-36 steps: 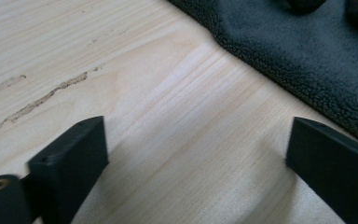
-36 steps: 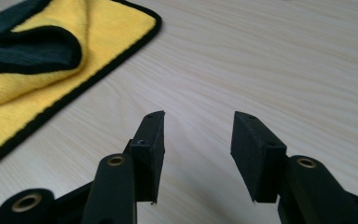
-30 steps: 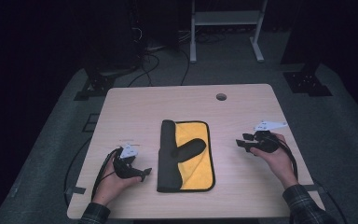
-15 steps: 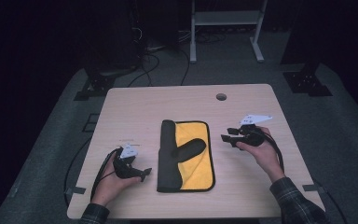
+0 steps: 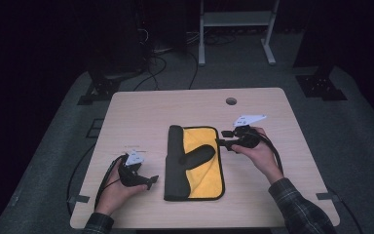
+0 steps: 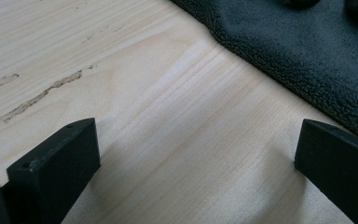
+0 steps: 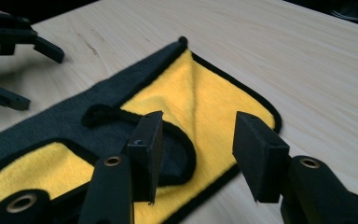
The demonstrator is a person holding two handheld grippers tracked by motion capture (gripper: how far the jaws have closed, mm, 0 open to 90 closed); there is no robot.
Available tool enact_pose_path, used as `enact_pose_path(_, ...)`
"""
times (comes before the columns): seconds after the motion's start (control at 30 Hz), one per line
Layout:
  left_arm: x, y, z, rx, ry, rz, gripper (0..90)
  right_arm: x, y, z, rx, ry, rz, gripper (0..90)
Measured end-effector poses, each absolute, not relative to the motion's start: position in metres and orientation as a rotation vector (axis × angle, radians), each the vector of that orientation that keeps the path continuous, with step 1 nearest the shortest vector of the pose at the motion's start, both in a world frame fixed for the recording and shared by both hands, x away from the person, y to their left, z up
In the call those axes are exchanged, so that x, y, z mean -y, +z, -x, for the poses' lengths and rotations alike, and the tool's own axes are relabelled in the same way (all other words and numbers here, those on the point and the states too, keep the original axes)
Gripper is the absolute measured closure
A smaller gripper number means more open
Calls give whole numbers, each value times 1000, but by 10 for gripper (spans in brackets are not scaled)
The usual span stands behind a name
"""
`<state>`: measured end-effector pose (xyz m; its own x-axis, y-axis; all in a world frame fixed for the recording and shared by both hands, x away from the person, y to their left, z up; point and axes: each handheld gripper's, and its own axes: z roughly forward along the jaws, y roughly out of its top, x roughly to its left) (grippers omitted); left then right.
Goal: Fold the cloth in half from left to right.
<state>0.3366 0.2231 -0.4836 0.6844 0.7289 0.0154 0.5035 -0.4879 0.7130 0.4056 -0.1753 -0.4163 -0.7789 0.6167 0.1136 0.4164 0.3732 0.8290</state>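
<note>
A cloth, yellow (image 5: pixel 202 170) on one face and dark grey on the other, lies flat in the middle of the wooden table (image 5: pixel 175 107). Its left side is folded over as a dark grey strip (image 5: pixel 175 161), and a rounded dark flap (image 5: pixel 199 155) lies across the yellow. My right gripper (image 5: pixel 220 138) hovers at the cloth's right edge, pointing left; in the right gripper view its jaws (image 7: pixel 198 126) stand open over the yellow cloth (image 7: pixel 205 88), nothing between them. My left gripper (image 5: pixel 151 181) rests on the table left of the cloth, open (image 6: pixel 193 135) over bare wood, with the grey cloth edge (image 6: pixel 298 51) just ahead.
A small round hole (image 5: pixel 231 101) sits near the table's far edge. Dark floor, cables and a metal stand (image 5: pixel 233 29) lie beyond the table. Bare wood surrounds the cloth on all sides. The left gripper (image 7: pixel 42 79) appears at the top left of the right gripper view.
My right gripper has moved left from the table's right side to the cloth's right edge. The left gripper and the cloth have stayed put.
</note>
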Motion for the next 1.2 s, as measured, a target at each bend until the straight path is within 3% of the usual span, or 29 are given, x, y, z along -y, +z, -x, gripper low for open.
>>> enact_pose_path(0.5, -223, -484, -337, -941, 415, -2193, 0, 120, -425, -407, -2544, 1372, -781, 529)
enact_pose_path(0.83, -223, -484, -337, -941, 415, -2193, 0, 86, -435, -399, -2639, 1368, -679, 630)
enact_pose_path(1.2, -223, -484, -337, -943, 414, -2190, 0, 59, -448, -395, -2704, 1339, -628, 665)
